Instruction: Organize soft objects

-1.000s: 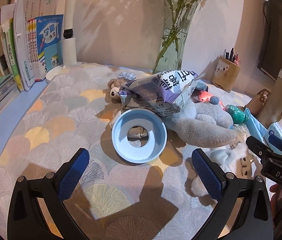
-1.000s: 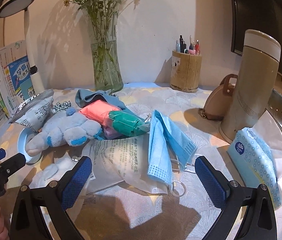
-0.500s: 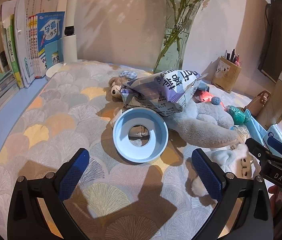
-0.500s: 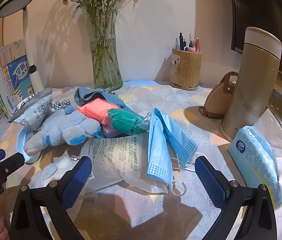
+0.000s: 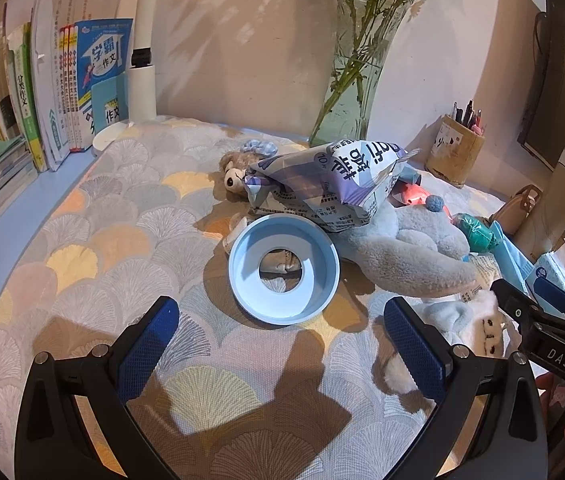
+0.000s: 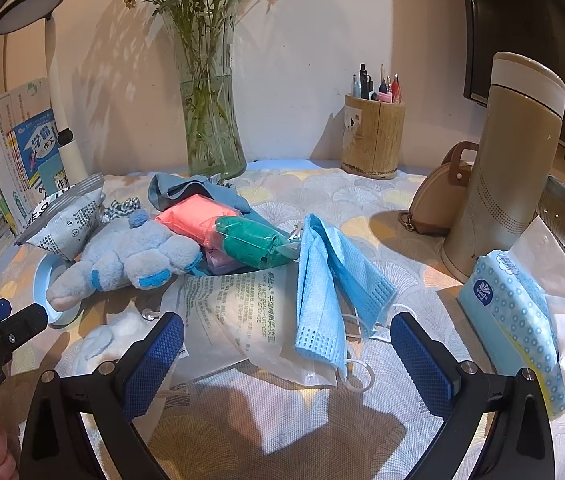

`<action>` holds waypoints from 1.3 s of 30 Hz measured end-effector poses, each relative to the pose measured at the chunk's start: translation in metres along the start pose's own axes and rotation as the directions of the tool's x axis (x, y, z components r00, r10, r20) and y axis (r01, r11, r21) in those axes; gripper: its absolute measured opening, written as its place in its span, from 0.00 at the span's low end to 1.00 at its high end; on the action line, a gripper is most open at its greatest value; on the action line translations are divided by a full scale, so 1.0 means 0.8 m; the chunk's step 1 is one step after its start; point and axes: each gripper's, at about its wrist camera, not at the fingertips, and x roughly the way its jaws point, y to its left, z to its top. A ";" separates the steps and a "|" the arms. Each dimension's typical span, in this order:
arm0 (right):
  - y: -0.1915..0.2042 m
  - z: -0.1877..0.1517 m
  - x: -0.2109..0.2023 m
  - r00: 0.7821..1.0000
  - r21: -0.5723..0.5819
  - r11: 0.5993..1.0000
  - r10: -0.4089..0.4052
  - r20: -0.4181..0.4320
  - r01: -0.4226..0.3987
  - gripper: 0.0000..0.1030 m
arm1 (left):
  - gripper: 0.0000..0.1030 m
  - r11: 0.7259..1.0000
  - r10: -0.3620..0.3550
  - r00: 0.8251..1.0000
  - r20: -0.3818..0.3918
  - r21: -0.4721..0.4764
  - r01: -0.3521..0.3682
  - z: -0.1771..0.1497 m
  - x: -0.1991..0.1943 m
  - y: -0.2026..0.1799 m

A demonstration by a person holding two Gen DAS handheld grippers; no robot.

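Note:
A heap of soft things lies mid-table. A grey-blue plush toy (image 5: 402, 248) (image 6: 130, 252) lies beside a blue ring-shaped dish (image 5: 283, 268). A purple printed bag (image 5: 322, 184) rests on a small brown bear (image 5: 234, 172). Blue face masks (image 6: 330, 276), a white sponge packet (image 6: 238, 312), pink (image 6: 194, 216) and green (image 6: 250, 240) bundles and a white plush (image 5: 478, 324) lie close by. My left gripper (image 5: 282, 344) is open and empty just short of the dish. My right gripper (image 6: 286, 356) is open and empty over the packet and masks.
A glass vase of flowers (image 6: 210, 120) and a pen holder (image 6: 372, 136) stand at the back. Books (image 5: 42, 88) and a lamp (image 5: 142, 76) line the left. A tan flask (image 6: 502, 168), a small bag (image 6: 434, 200) and a tissue pack (image 6: 514, 320) stand on the right.
Both grippers have drifted slightly; the views shift a little. Nothing has been grasped or moved on the table.

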 end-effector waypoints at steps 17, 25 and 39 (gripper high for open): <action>0.000 0.001 0.000 1.000 0.001 1.000 -0.001 -0.002 0.001 1.00 | 0.99 1.000 -0.002 1.000 -0.002 -0.001 0.002 0.001 0.000 0.001; 0.001 0.001 0.000 1.000 0.001 1.000 -0.001 -0.003 0.001 1.00 | 0.99 1.000 -0.003 1.000 -0.001 -0.002 0.003 0.001 0.000 0.001; -0.002 -0.001 -0.011 0.999 0.018 1.000 -0.016 0.037 0.015 1.00 | 0.99 0.995 -0.074 0.997 0.008 -0.068 0.075 0.003 -0.012 0.013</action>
